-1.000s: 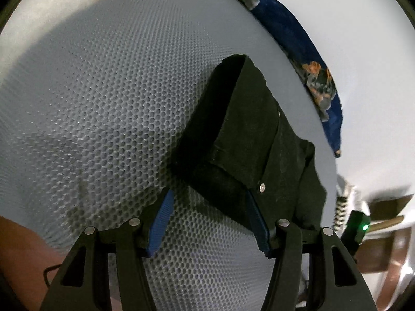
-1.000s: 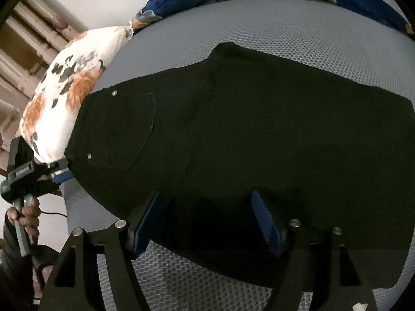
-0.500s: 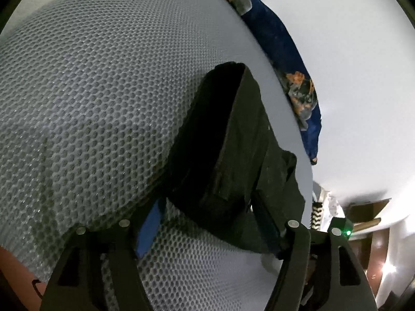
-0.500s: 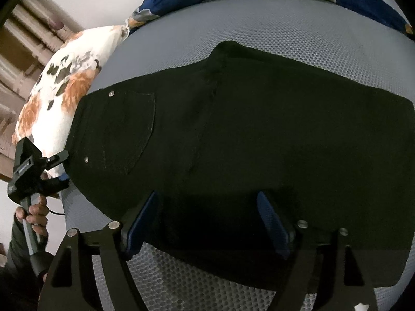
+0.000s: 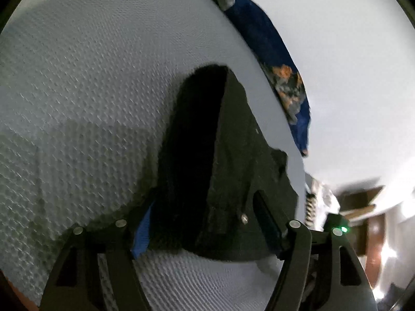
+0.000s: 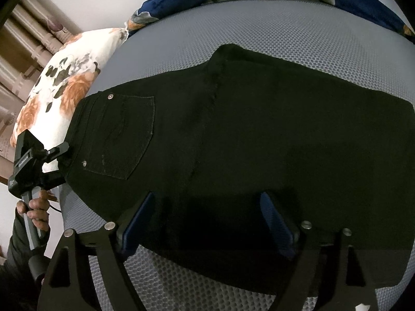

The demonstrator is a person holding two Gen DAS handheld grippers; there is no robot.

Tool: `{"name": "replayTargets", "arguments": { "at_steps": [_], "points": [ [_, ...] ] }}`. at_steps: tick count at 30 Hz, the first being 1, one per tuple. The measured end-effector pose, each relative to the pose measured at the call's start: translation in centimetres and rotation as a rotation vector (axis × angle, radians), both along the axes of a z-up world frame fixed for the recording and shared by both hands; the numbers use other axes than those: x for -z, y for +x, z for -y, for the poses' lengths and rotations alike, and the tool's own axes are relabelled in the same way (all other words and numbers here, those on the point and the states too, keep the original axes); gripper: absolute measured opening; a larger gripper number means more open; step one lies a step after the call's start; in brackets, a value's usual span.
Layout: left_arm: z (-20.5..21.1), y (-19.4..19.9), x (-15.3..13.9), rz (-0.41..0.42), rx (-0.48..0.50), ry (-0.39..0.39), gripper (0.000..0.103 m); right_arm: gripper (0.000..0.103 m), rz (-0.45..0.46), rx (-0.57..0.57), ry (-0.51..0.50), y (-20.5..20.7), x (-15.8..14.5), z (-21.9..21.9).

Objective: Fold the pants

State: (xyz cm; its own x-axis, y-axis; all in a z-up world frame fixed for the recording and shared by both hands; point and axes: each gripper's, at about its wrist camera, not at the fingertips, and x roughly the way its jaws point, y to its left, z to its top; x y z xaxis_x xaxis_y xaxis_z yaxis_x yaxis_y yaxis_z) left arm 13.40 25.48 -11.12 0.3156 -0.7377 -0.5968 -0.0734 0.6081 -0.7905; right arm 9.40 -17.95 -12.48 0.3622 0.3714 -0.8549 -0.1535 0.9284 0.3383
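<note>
**Both claws let go, pants lying flat for the next fold**

Compared with a second earlier, you pushed your left gripper (image 5: 205, 223) in closer to the waistband end of the black pants (image 6: 259, 140), so that end filled more of its view, and its jaws spread wider along the way. The right gripper's (image 6: 207, 220) jaws had just been opening too, with the near edge of the pants between them but nothing pinched. So both claws stood open, straddling fabric without clamping it.

The pants were laid out lengthwise on the grey mesh mattress (image 6: 285, 33), waistband and back pocket (image 6: 124, 134) toward your left hand (image 6: 39, 207), the floral pillow (image 6: 54, 90) just beyond. From the left wrist view the waist end looked a bit lifted and gaping, though that shot was blurry, so I wouldn't swear to it.

My read: you'd finished a lengthwise fold and released. Next you'd want fresh grips to bring one end over the other.
</note>
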Motion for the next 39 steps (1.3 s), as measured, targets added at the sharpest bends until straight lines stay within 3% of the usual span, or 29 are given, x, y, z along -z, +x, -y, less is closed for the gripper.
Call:
{"name": "replayTargets", "arguments": {
  "at_steps": [2, 4, 7, 9, 11, 17, 21, 28, 39],
  "points": [
    [1.1, -0.1, 0.4, -0.025, 0.055, -0.024, 0.069, 0.082, 0.001, 0.002, 0.006, 0.0, 0.0, 0.1],
    [1.8, -0.3, 0.0, 0.011, 0.060, 0.014, 0.069, 0.082, 0.000, 0.006, 0.014, 0.0, 0.0, 0.2],
    [1.5, 0.3, 0.3, -0.013, -0.007, -0.038, 0.069, 0.083, 0.000, 0.005, 0.013, 0.1, 0.0, 0.2],
    [1.2, 0.9, 0.8, -0.032, -0.041, -0.055, 0.060, 0.083, 0.003, 0.003, 0.013, 0.0, 0.0, 0.3],
    [1.5, 1.1, 0.8, -0.027, -0.055, -0.015, 0.044, 0.083, 0.004, 0.005, 0.015, 0.0, 0.0, 0.3],
    [4.1, 1.5, -0.6, 0.006, -0.022, 0.171, 0.031, 0.083, 0.005, 0.009, 0.022, 0.0, 0.0, 0.3],
    [6.3, 1.5, -3.0, 0.065, 0.004, 0.270, 0.028, 0.083, 0.003, 0.009, 0.029, -0.1, 0.0, 0.3],
    [9.8, 2.3, -5.9, 0.118, 0.000, 0.347, 0.026, 0.083, -0.017, 0.042, 0.077, 0.1, -0.3, 1.0],
    [13.6, 1.5, -11.0, 0.250, 0.042, 0.322, 0.026, 0.083, 0.043, 0.081, 0.080, -0.7, -2.6, 4.7]
  ]
}}
